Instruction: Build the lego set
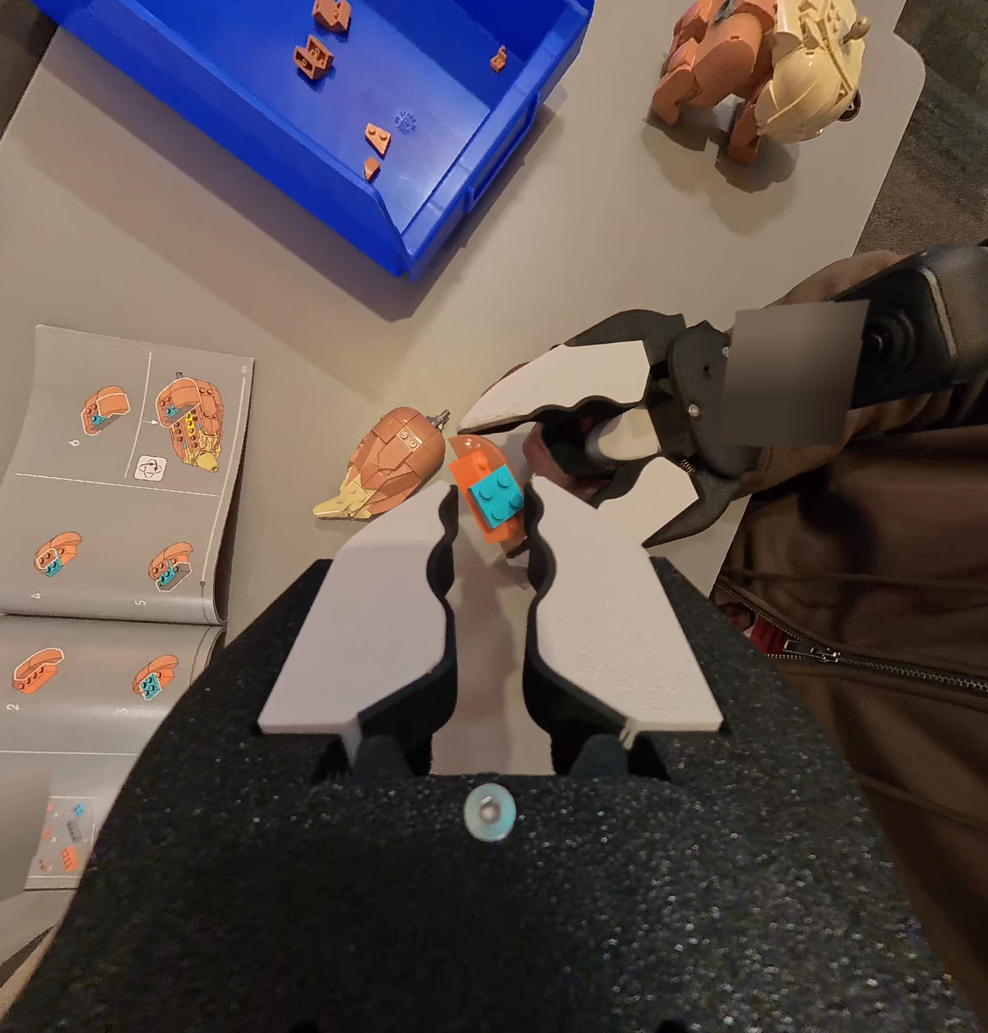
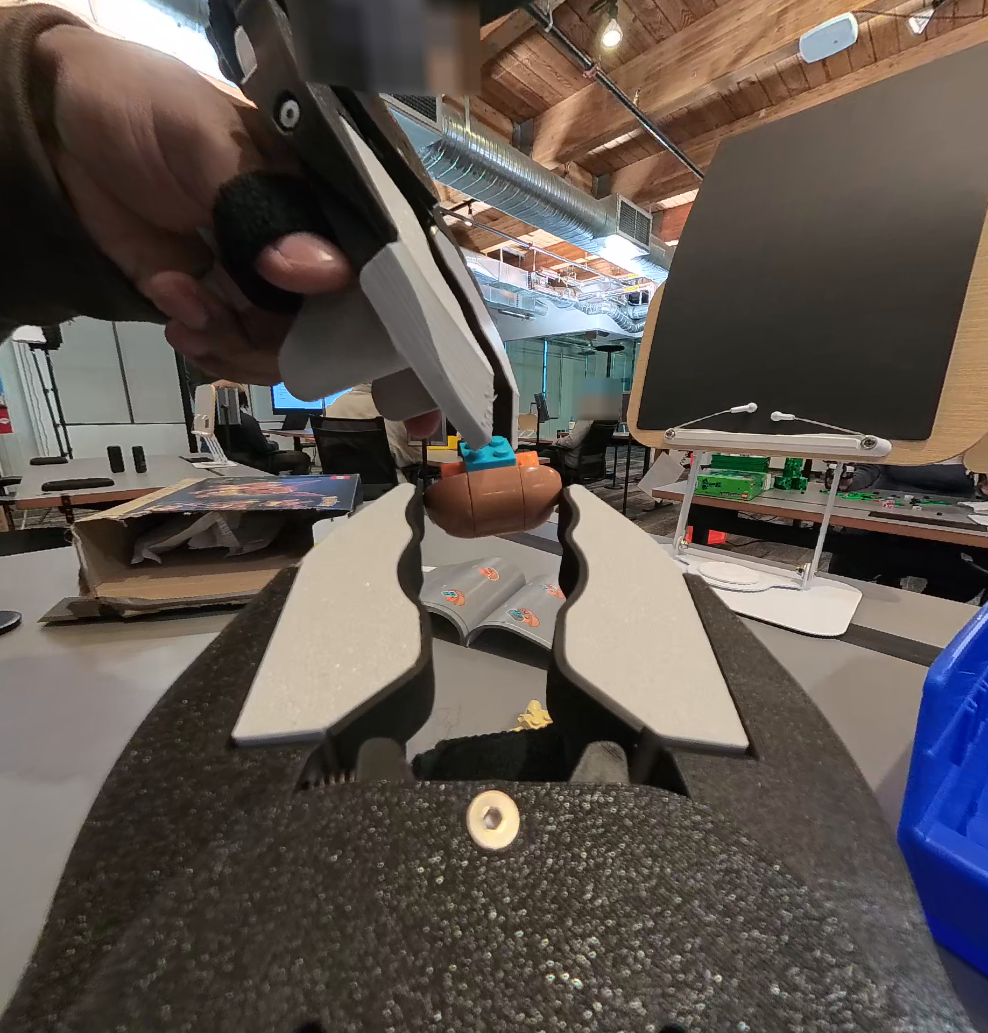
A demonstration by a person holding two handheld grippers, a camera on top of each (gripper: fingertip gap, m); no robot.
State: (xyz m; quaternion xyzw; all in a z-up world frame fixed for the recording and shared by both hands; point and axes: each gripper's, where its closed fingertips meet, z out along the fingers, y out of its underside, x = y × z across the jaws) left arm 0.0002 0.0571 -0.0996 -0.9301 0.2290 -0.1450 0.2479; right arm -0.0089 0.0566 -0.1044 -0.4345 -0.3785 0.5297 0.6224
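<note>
The right gripper [image 2: 492, 506] clamps the small brown-and-orange lego piece [image 2: 494, 503] between its fingertips above the bench [image 1: 145, 251]. The left gripper [image 2: 489, 430], closed (nothing between its fingers), presses its tips onto the teal brick [image 2: 487, 454] on top.

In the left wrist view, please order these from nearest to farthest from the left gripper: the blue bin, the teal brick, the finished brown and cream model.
1. teal brick: between the left gripper fingertips.
2. blue bin: ahead, left of centre.
3. finished brown and cream model: far right corner of the table.
</note>
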